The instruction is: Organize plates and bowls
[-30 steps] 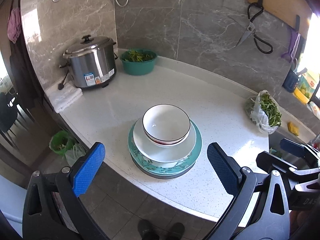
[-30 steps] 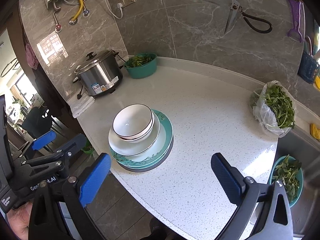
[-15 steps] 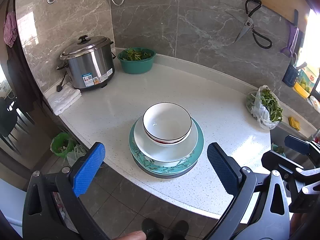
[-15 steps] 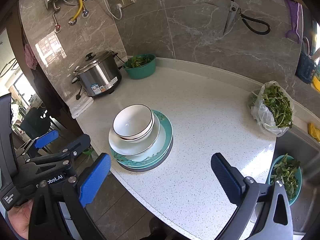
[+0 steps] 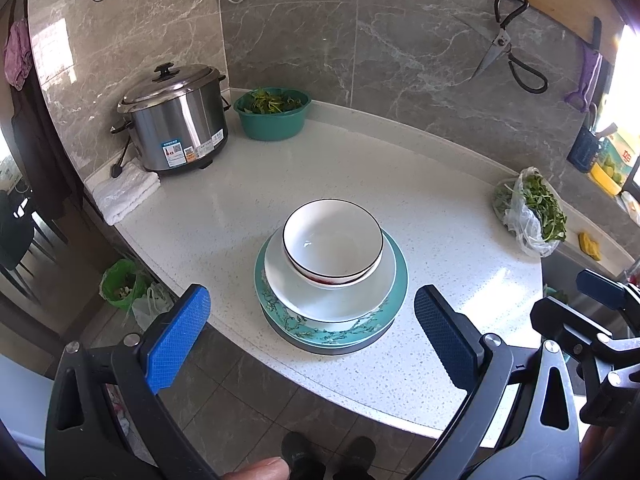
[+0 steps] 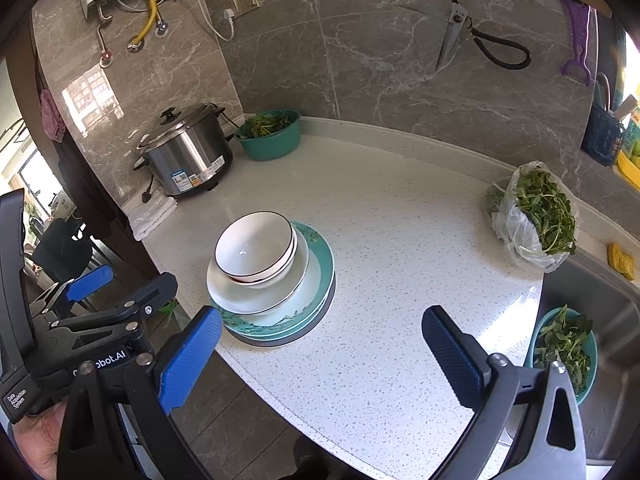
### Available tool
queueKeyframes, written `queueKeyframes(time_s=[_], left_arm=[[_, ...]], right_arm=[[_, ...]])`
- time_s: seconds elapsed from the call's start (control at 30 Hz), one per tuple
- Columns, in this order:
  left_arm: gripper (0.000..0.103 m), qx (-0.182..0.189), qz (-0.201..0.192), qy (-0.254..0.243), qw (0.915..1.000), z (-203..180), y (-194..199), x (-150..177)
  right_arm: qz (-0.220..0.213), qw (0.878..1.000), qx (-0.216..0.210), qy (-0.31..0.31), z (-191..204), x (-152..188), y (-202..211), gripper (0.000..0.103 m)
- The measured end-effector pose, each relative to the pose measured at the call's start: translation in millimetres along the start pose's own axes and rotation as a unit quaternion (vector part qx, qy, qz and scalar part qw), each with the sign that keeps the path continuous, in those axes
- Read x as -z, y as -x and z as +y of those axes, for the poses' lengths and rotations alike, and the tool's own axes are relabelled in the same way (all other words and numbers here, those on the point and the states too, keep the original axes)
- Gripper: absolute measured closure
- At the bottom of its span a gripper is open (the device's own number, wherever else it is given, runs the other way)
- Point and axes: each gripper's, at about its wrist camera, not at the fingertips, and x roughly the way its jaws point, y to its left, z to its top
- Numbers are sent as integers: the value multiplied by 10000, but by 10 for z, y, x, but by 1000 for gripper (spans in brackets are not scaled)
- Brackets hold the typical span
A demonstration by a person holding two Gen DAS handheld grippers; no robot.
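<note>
A stack stands near the front edge of the white counter (image 5: 328, 160): a white bowl with a dark rim (image 5: 333, 238) nested in another bowl, on a white plate (image 5: 360, 296), on a teal floral plate (image 5: 394, 304) with a dark plate beneath. The same bowl (image 6: 256, 246) and teal plate (image 6: 324, 272) show in the right wrist view. My left gripper (image 5: 306, 334) is open and empty, held back from the counter's edge in front of the stack. My right gripper (image 6: 322, 354) is open and empty, to the right of the stack.
A steel rice cooker (image 5: 176, 120) and a teal basin of greens (image 5: 273, 112) stand at the back left, a folded white cloth (image 5: 126, 194) beside the cooker. A plastic bag of greens (image 5: 532, 212) lies at the right. A sink with a teal colander (image 6: 564, 352) is further right.
Both grippers have drifted back and up slightly, so the stack looks a little farther off. Both stay open. The stack has not moved.
</note>
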Motion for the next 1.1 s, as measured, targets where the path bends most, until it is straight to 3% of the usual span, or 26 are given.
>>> queueKeyframes(time_s=[0.33,1.1], left_arm=[[0,-187,6,49,9998,-12,-44,-65],[0,-152,89,-52,9998,-129,-77,-55]], right_arm=[[-82,9984,542,96,33,-20,-23,1],[5,9981,621,50,29,-34,-67,1]])
